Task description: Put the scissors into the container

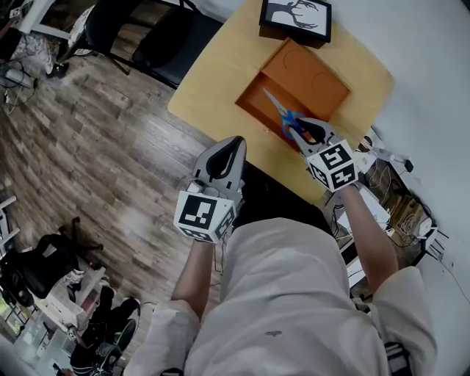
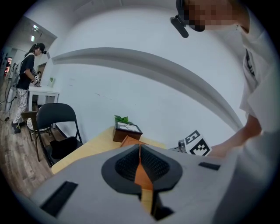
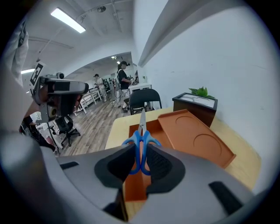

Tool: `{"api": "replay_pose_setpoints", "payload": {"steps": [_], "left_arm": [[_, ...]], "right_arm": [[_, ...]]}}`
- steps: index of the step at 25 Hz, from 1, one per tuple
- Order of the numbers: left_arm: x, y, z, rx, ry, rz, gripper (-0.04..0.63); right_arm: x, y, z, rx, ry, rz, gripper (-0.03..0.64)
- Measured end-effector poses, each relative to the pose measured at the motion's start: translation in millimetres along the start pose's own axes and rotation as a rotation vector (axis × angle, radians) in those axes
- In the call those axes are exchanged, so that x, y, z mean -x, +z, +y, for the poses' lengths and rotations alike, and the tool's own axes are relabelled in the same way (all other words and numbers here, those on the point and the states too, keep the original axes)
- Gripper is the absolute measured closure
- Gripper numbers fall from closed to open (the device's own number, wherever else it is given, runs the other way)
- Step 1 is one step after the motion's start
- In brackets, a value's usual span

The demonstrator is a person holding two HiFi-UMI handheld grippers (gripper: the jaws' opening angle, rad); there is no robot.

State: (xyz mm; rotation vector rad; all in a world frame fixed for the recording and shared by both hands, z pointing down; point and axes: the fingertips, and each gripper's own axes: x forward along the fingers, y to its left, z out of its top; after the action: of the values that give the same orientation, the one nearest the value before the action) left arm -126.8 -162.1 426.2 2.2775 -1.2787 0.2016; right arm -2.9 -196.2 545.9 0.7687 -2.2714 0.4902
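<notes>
Blue-handled scissors point(image 3: 141, 140) point blades forward, held by their handles in my right gripper point(image 3: 141, 162), which is shut on them. In the head view the scissors point(image 1: 286, 116) hang over the near end of the open orange container point(image 1: 258, 103) on the yellow table, with the right gripper point(image 1: 312, 132) just behind them. The container's orange lid point(image 3: 194, 136) lies beside the box point(image 3: 133, 183). My left gripper point(image 1: 226, 158) is shut with nothing in it, held off the table's near edge above the floor; its jaws point(image 2: 141, 166) meet.
A dark framed picture with a small plant point(image 1: 295, 18) stands at the table's far end. A black folding chair point(image 1: 150, 33) sits left of the table point(image 1: 213, 73). Cables and sockets point(image 1: 396, 183) lie by the wall on the right. People stand far off point(image 2: 26, 83).
</notes>
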Motion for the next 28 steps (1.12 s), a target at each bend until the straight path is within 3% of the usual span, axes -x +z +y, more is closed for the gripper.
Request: {"api": "replay_pose_setpoints", "payload": {"steps": [28], "left_arm": [[-35.8,-39.9,13.5,0.057,-0.032,0.074,0.588]], "right_arm": [[-61.3,-66.9,-13.7,0.15,-0.008,0.338,0.534]]}}
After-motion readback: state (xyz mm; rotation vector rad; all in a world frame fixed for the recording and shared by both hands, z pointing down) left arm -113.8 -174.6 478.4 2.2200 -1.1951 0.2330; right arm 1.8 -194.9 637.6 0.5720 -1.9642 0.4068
